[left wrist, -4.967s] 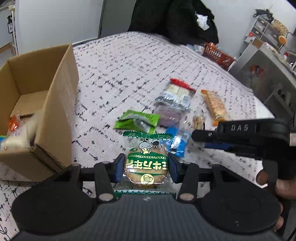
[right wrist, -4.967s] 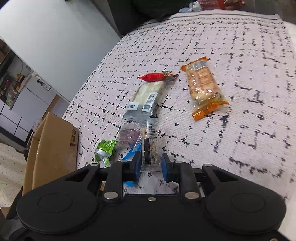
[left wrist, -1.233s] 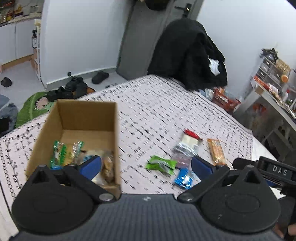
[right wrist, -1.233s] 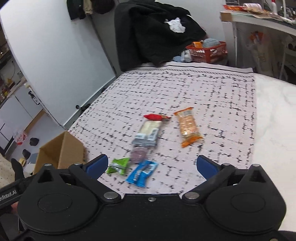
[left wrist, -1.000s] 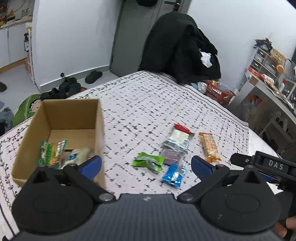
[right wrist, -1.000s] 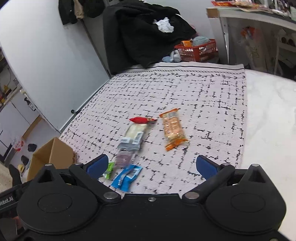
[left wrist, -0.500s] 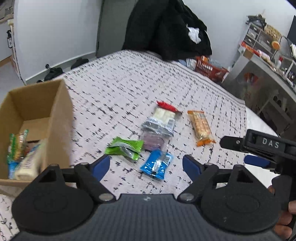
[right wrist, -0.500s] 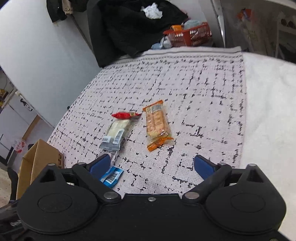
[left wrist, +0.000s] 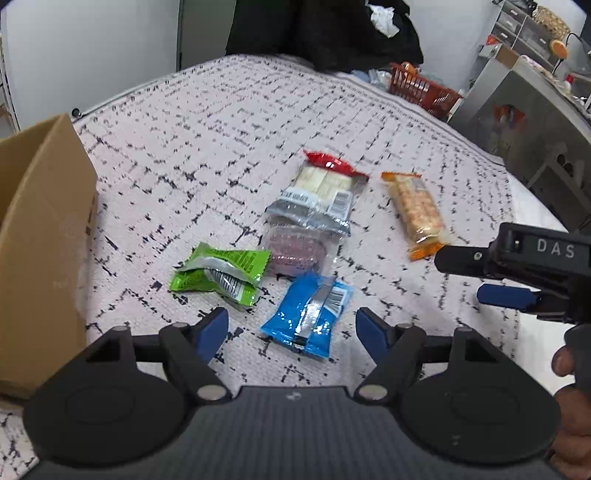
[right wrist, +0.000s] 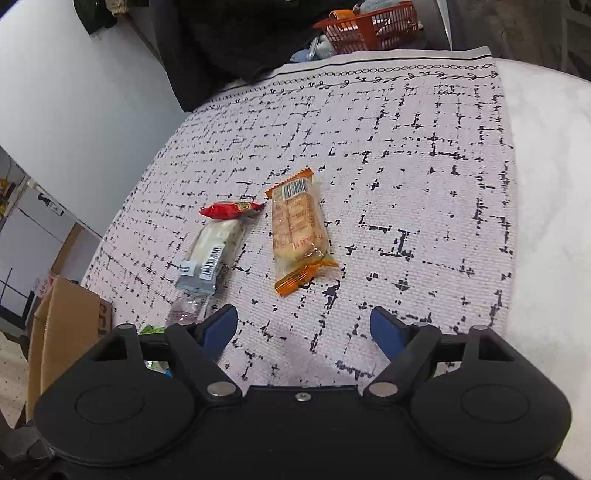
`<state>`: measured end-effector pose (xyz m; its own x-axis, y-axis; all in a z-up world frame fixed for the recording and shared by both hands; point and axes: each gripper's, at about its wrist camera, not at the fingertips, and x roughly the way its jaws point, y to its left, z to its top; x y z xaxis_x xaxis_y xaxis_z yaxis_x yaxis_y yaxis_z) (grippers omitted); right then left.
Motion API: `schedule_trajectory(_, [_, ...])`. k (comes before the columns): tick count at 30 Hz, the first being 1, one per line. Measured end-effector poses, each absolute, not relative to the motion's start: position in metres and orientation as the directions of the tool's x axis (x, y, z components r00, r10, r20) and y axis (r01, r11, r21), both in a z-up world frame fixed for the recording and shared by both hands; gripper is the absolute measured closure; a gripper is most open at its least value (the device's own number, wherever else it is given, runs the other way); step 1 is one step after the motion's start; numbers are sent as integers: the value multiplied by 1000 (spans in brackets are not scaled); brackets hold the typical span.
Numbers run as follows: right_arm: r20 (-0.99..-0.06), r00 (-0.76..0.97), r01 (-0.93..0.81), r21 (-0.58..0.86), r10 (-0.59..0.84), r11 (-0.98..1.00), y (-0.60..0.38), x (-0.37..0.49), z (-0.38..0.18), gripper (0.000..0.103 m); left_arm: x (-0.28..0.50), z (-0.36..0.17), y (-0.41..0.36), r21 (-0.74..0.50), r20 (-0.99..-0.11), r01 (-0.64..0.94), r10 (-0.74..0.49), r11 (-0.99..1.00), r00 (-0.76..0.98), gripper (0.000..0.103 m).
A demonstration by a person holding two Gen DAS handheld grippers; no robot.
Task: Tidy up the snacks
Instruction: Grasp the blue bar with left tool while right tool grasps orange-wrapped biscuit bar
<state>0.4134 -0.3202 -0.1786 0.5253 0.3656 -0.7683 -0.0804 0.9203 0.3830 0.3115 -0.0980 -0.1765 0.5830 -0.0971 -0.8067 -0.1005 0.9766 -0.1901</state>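
Down come both grippers toward the patterned bedspread (left wrist: 229, 122), and the snacks loom far larger in each wrist view than a second ago, while the jaws of both have just been narrowing from their widest with nothing between them.

Left gripper (left wrist: 291, 326) hangs above the shiny blue foil snack packet (left wrist: 308, 314), its blue pads standing apart on either side of the packet's near end, clear of it. Just beyond lies the crumpled green foil packet (left wrist: 219, 273), and beside that a clear wrapper with a purplish round snack (left wrist: 297, 249), its far edge tucked under the clear packet of white bars with a red end (left wrist: 321, 192). Off to the right, apart from that cluster, rests the long orange-wrapped biscuit packet (left wrist: 415, 214).

Right gripper (right wrist: 303, 328) has its blue pads apart too, with only bare bedspread between them; the orange biscuit packet (right wrist: 299, 236) lies just ahead, barcode end away from the camera, and the red-ended white bar packet (right wrist: 214, 251) sits to its left.

At the left edge stands the open brown cardboard box (left wrist: 40, 236), its inside hidden from this angle. A hand (left wrist: 570, 417) grips the right gripper's handle at the left view's right border. Beyond the bed sit dark clothing (left wrist: 325, 29) and an orange-red plastic basket (right wrist: 369, 26).
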Motion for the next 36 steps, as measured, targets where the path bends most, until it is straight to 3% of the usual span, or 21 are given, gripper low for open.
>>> schedule_trajectory(6, [-767,542,-94,349,343,932,-317,428,-184,26,322,-187,-101,-186,-816,-101,-96,977,570,30])
schedule_trajectory(11, [-760,571,-140,282,310,949,-307,445,-186,26,325,-189,-109,-163,-817,-92,-82,982,570,53])
schedule_trajectory(16, [-756,581,-189,234,301,954,-295,450,-188,28,322,-186,-107,-183,-812,-101,-92,978,577,59])
schedule_trajectory(22, [-761,591,-270,125,267,955,-272,447,-190,44,314,-180,-102,-202,-809,-126,-93,971,581,63])
schedule_trajectory(24, [-760,602,-274,92,245,957,-270,445,-190,58,311,-177,-100,-207,-806,-132,-93,969,585,64])
schedule_trajectory(29, [-758,610,-303,49,232,952,-268,438,-188,71,303,-166,-91,-229,-795,-151,-95,962,599,64])
schedule_trajectory(36, [-729,636,-308,63,254,949,-263,415,-156,75,288,-140,-76,-263,-759,-169,-96,950,644,64])
